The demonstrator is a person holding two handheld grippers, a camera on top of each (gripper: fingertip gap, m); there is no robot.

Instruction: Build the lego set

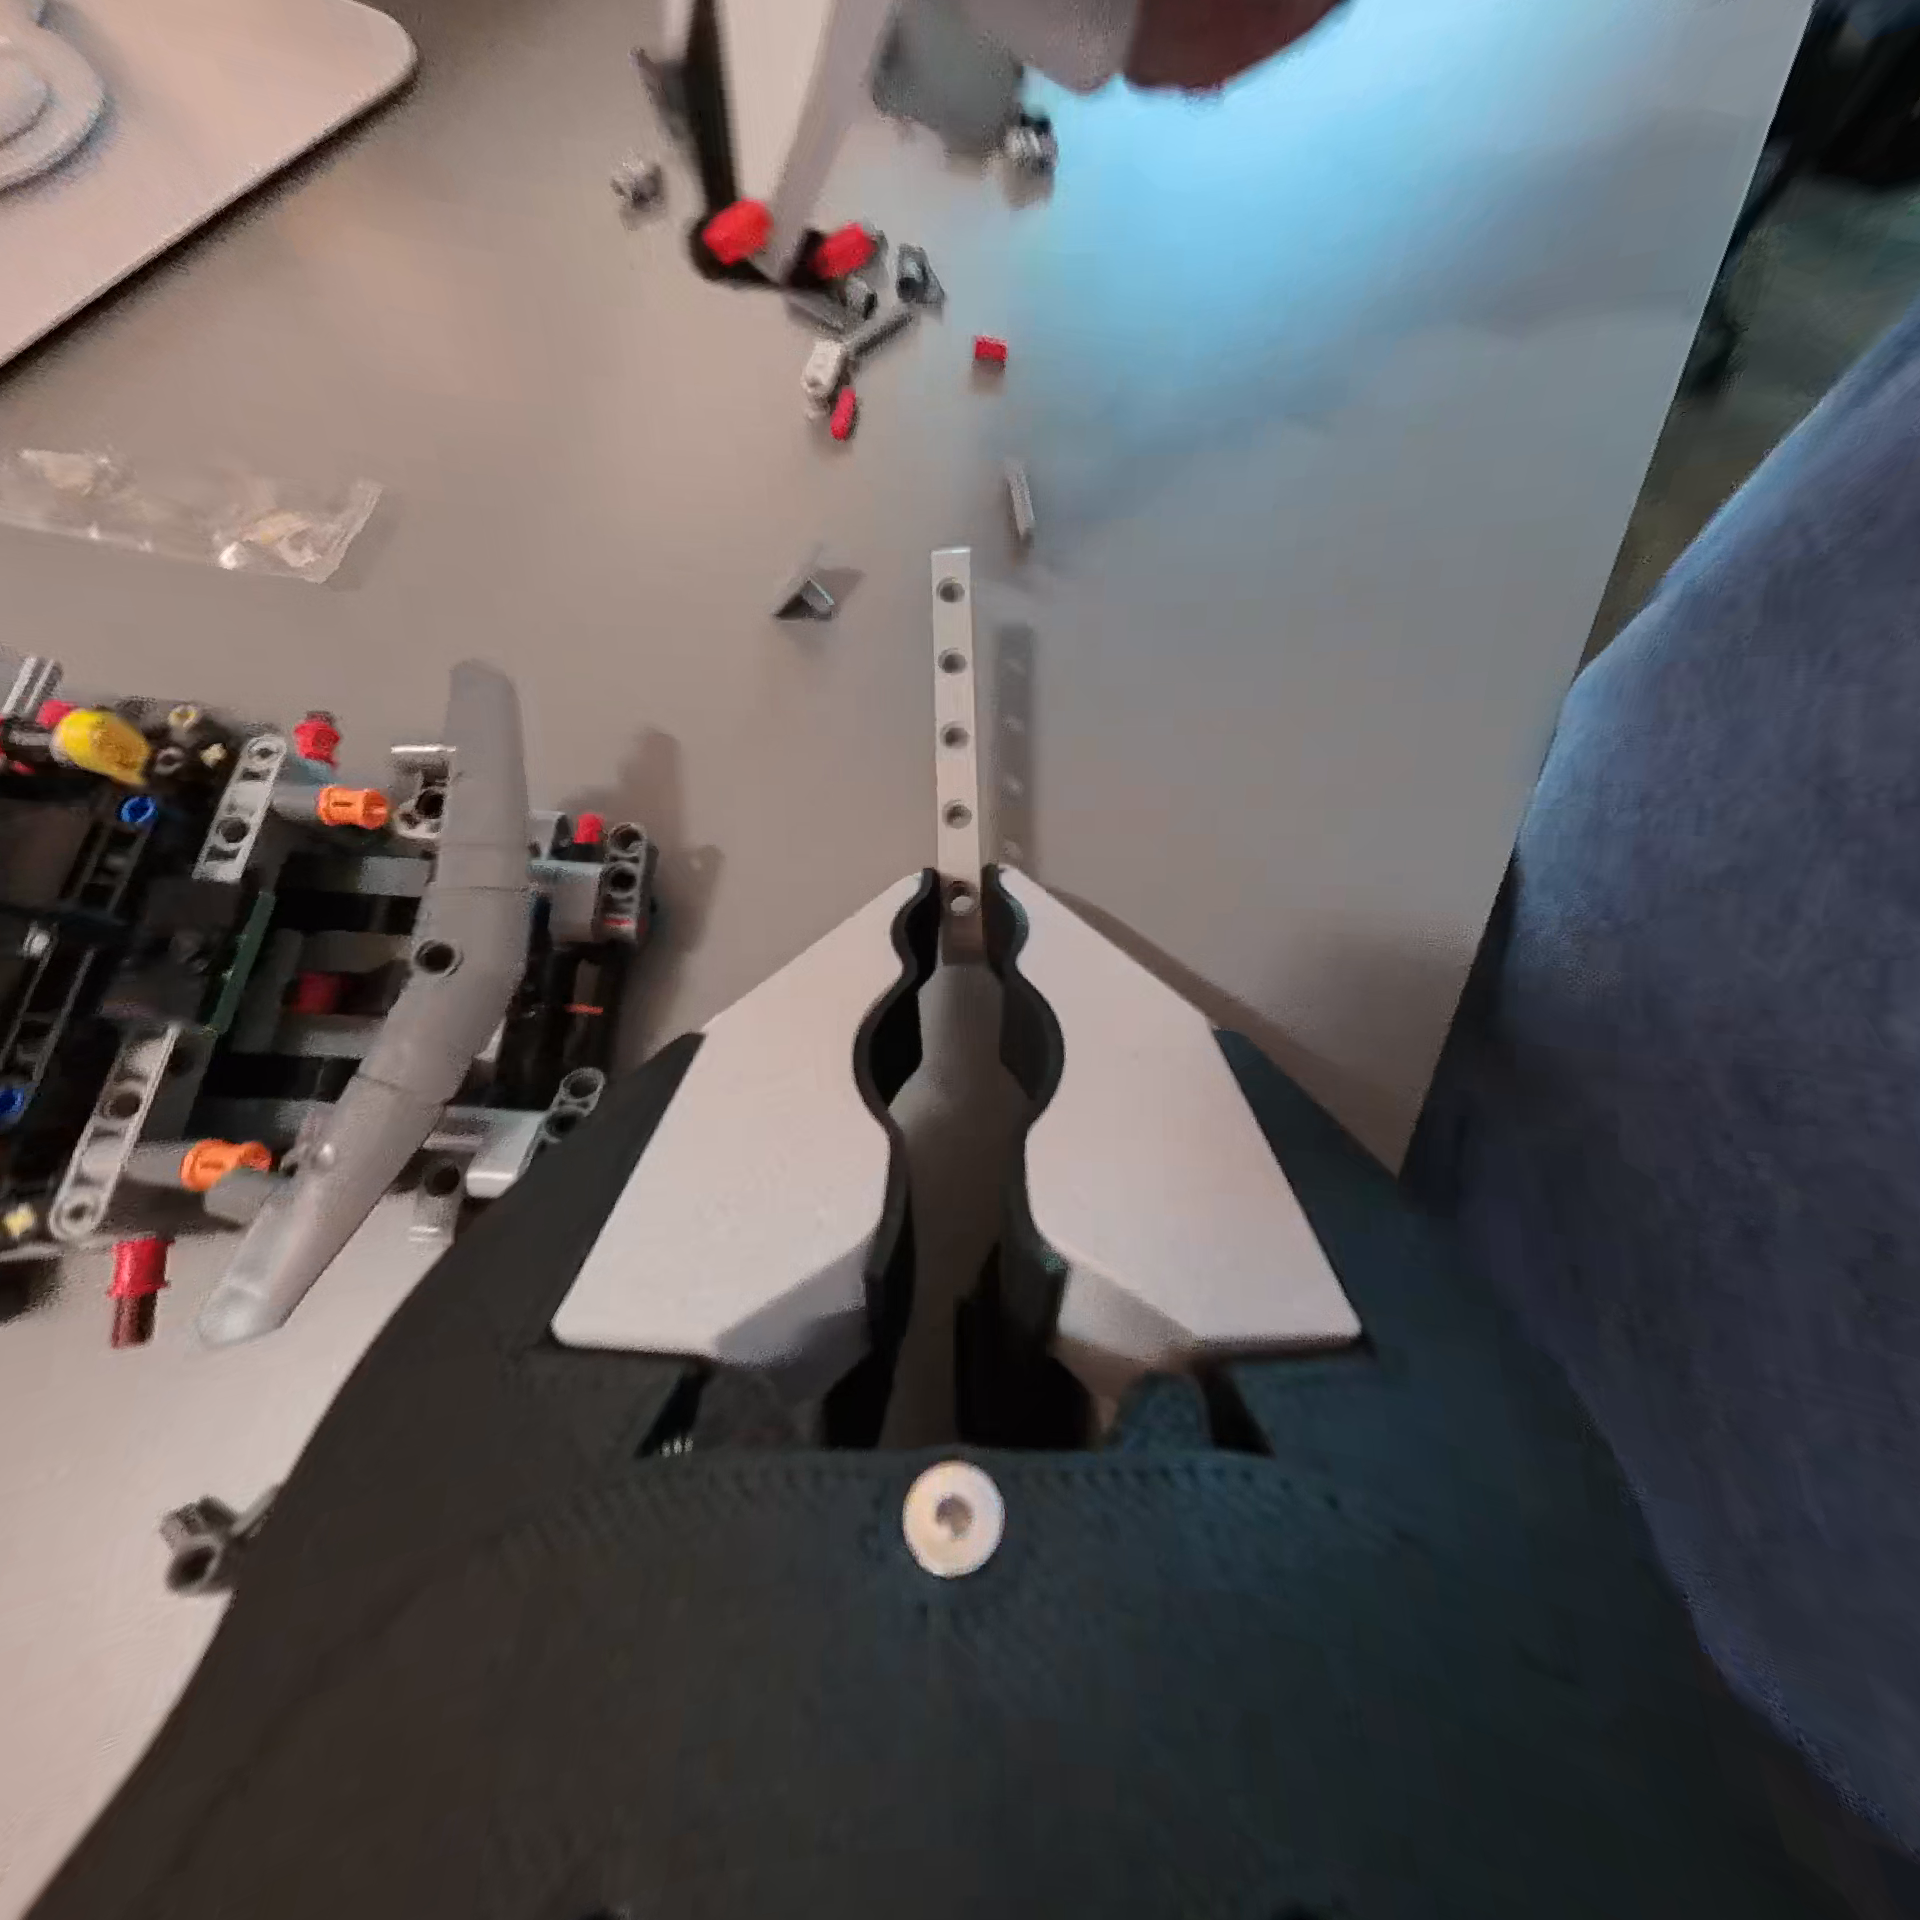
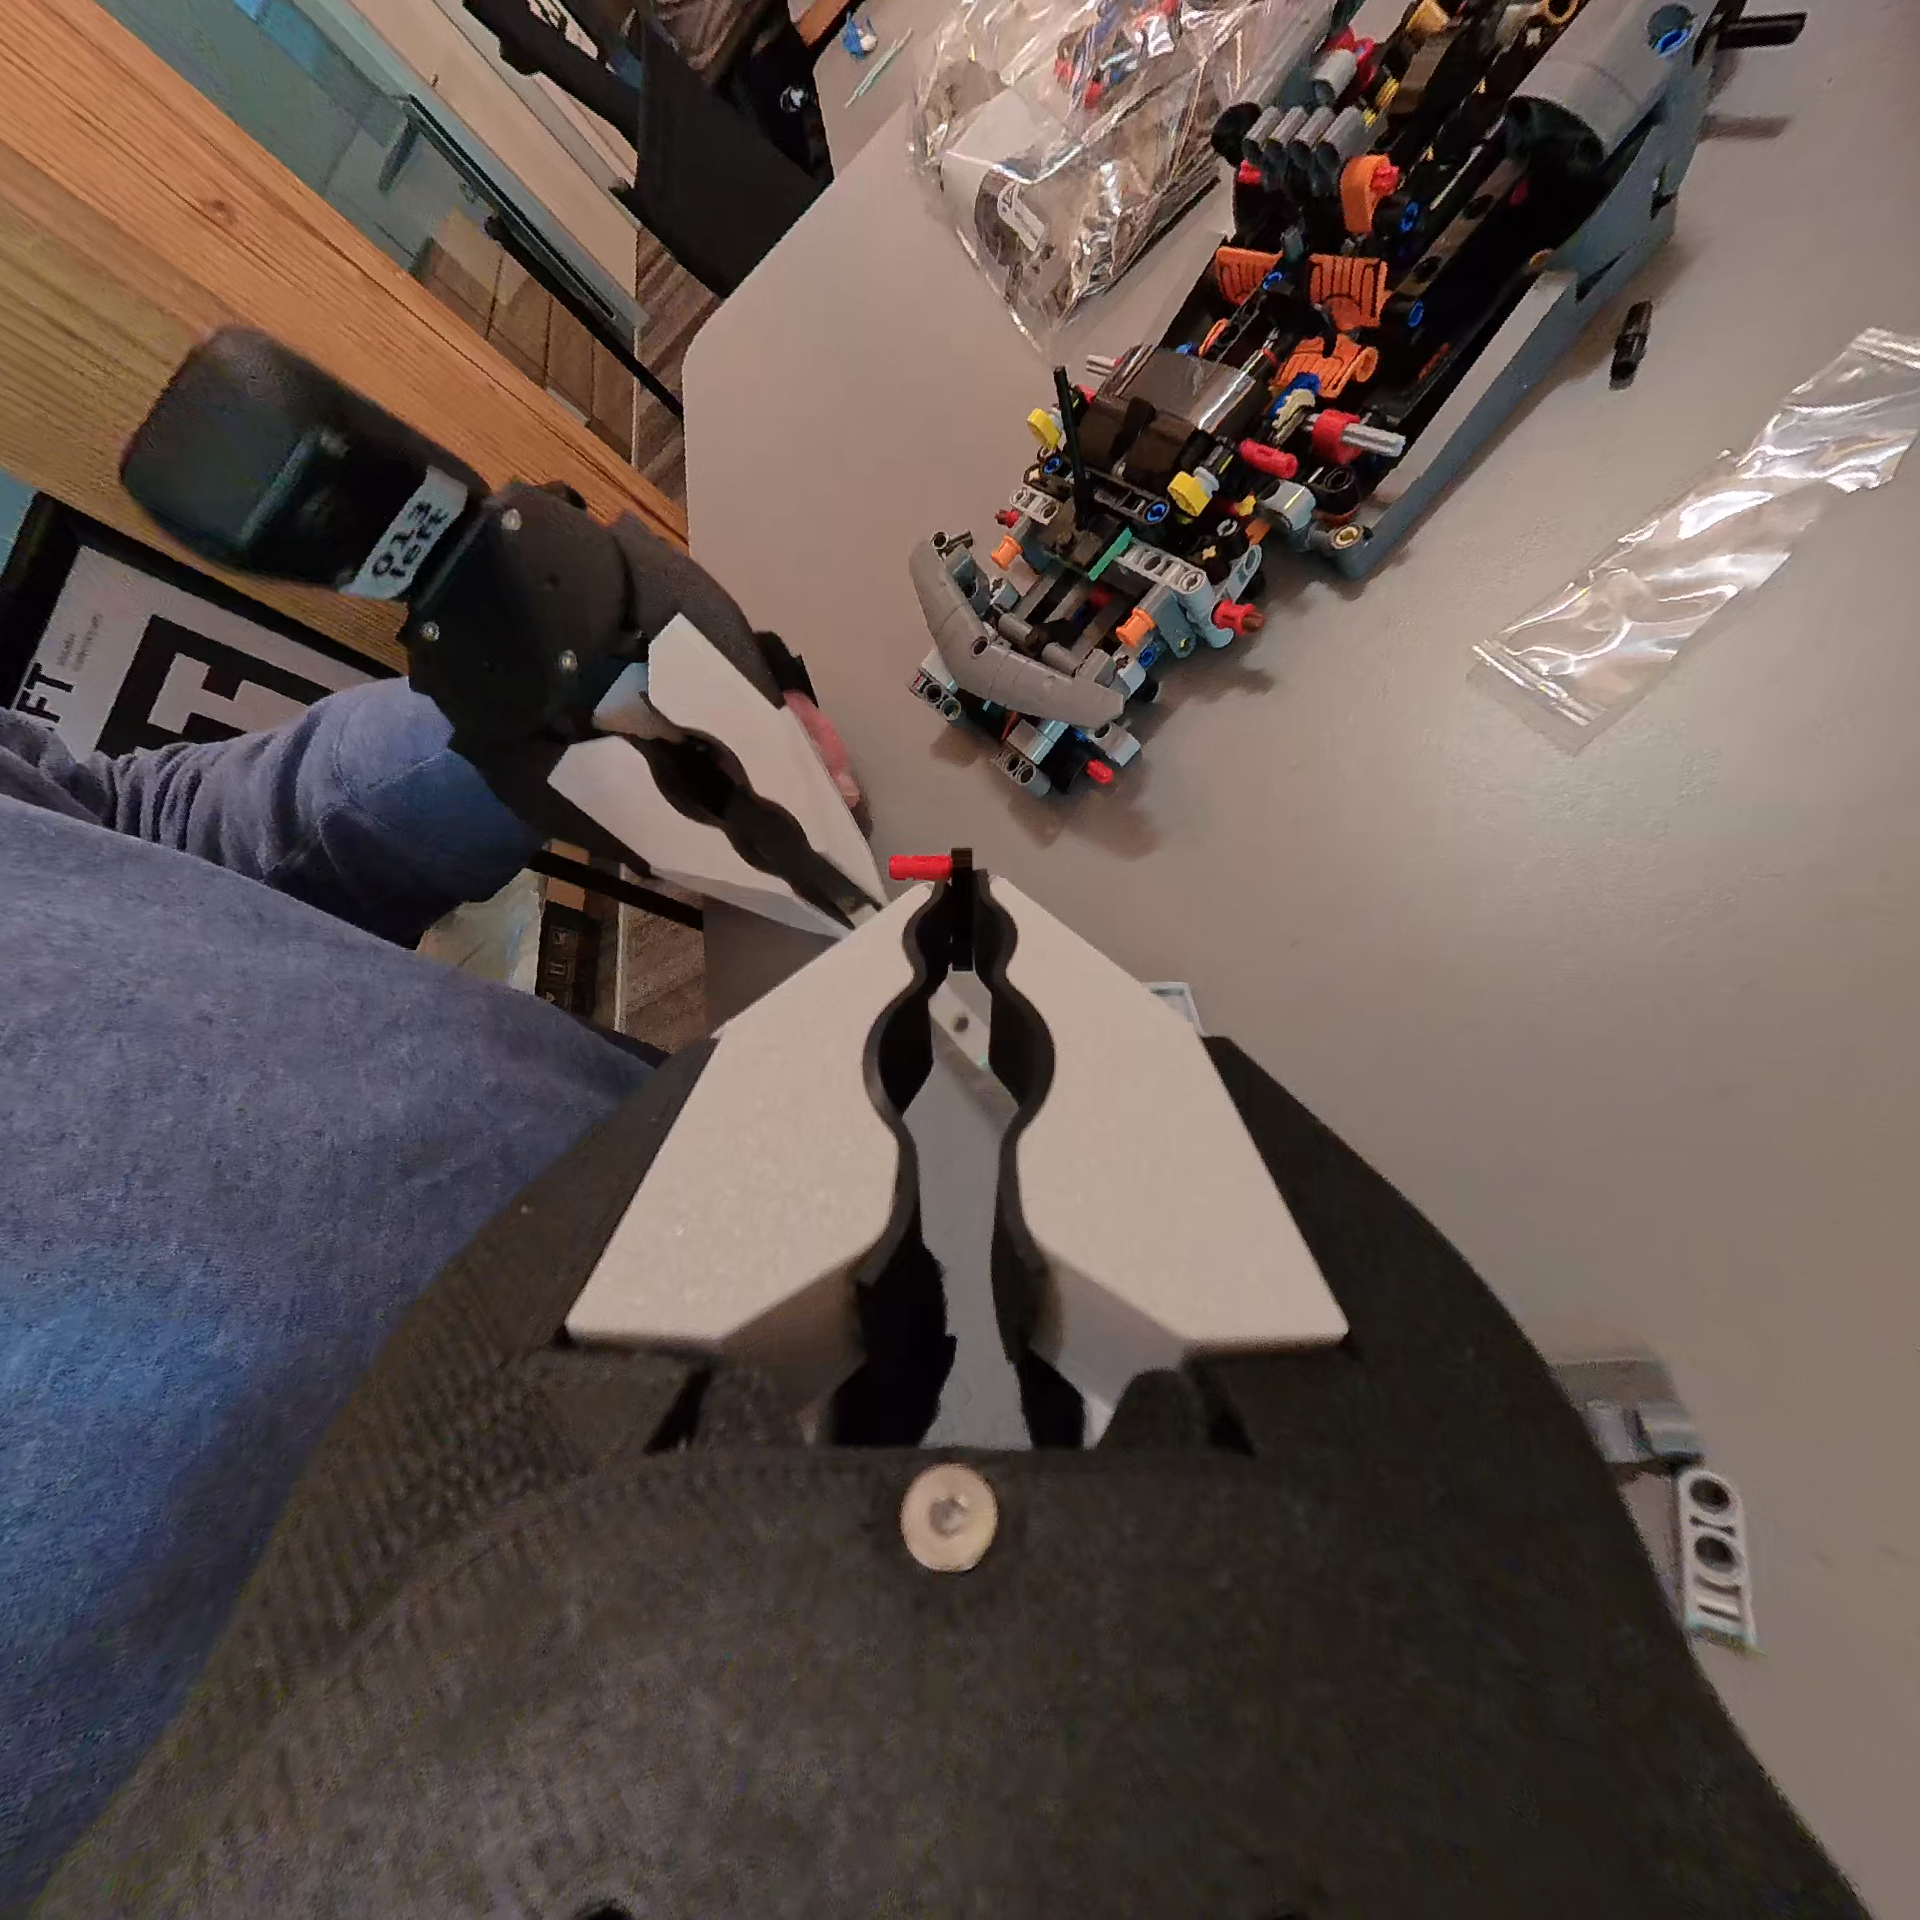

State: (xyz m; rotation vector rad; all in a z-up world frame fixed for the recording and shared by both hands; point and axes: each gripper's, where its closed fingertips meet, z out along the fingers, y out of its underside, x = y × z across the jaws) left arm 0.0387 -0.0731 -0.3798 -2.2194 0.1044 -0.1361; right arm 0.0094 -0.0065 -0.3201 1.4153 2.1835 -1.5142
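My left gripper is shut on one end of a long light grey holed beam, which sticks out forward above the table. My right gripper is shut on a small black piece with a red pin pointing left. The left gripper also shows in the right wrist view, its tips just left of the right gripper's tips, and the grey beam shows through the gap below the right fingers. The part-built lego car stands on the grey table beyond; it also shows in the left wrist view.
Loose red and grey parts lie ahead of the left gripper. A grey tray is at the far left. A bag of parts and an empty clear bag lie by the car. Grey beams lie at right. A person's blue-clad limb is beside the table edge. The left gripper's tips are roughly 10 cm from the right gripper's.
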